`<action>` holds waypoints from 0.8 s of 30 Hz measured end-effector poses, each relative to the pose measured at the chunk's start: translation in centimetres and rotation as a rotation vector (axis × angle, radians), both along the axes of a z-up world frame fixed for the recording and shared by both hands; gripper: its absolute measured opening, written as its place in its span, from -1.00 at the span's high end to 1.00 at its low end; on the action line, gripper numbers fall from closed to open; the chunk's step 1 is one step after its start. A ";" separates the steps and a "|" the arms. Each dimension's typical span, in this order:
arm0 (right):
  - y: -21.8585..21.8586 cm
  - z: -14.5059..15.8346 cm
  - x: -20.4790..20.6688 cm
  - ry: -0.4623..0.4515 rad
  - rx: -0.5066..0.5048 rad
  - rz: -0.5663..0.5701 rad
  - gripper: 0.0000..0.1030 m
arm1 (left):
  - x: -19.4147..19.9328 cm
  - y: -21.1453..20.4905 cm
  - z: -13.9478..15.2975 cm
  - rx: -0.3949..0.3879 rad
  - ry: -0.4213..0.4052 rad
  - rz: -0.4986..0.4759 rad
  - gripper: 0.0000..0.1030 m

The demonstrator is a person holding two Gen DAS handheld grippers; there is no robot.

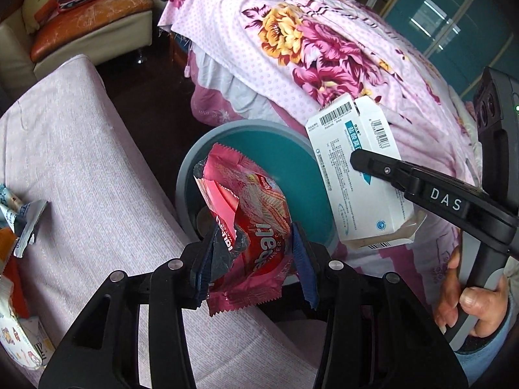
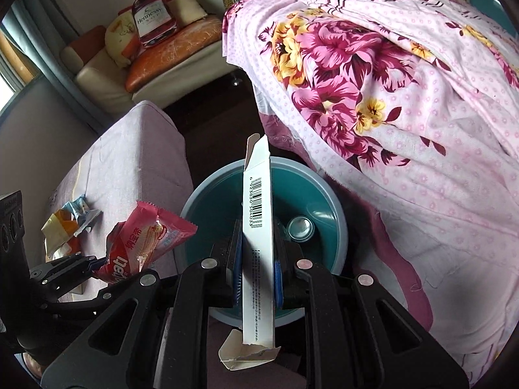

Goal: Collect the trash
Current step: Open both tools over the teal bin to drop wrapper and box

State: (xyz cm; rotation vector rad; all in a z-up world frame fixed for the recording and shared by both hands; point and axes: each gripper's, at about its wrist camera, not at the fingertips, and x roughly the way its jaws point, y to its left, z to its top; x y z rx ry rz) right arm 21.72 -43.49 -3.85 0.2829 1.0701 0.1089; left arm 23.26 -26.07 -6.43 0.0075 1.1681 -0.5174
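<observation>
Left gripper point(image 1: 256, 259): I hold the crumpled red foil wafer wrapper point(image 1: 249, 214).
Right gripper point(image 2: 258, 259): I clamp the flat white cardboard box point(image 2: 258, 227).
Round teal plastic bin point(image 2: 318, 194): below both.

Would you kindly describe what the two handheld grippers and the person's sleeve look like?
Both grippers are black linkage frames with silver pivot pins and ribbed blue pads on the jaws. The left gripper and right gripper match. The right one's arm reads "DAS" in white, on a grey handle. A light blue sleeve shows at the wrist.
</observation>
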 end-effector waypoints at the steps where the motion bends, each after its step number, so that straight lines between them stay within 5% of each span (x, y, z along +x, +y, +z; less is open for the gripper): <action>1: 0.0 -0.1 0.1 0.002 -0.001 -0.002 0.72 | 0.1 0.0 -0.1 -0.001 0.002 0.000 0.09; 7: -0.1 -0.1 0.3 0.006 -0.010 -0.011 0.72 | 0.5 0.1 0.0 -0.009 0.004 0.002 -0.13; 9: 0.0 0.0 0.5 0.006 -0.013 -0.011 0.72 | 0.5 0.3 0.2 -0.013 0.001 0.010 -0.55; 10: 0.1 0.0 0.5 0.006 -0.015 -0.010 0.72 | 0.4 0.5 0.3 -0.013 -0.010 0.018 -0.59; 19: 0.8 -0.1 0.9 0.017 -0.028 -0.008 0.68 | 0.1 2.4 0.7 -0.034 -0.005 0.059 -0.77; 22: 1.0 -0.3 1.0 0.034 -0.029 -0.008 0.57 | -0.2 3.1 0.9 -0.046 0.000 0.070 -0.79; 24: 1.2 -0.3 0.9 0.039 -0.028 -0.011 0.29 | -0.3 3.7 0.9 -0.046 0.005 0.079 -0.79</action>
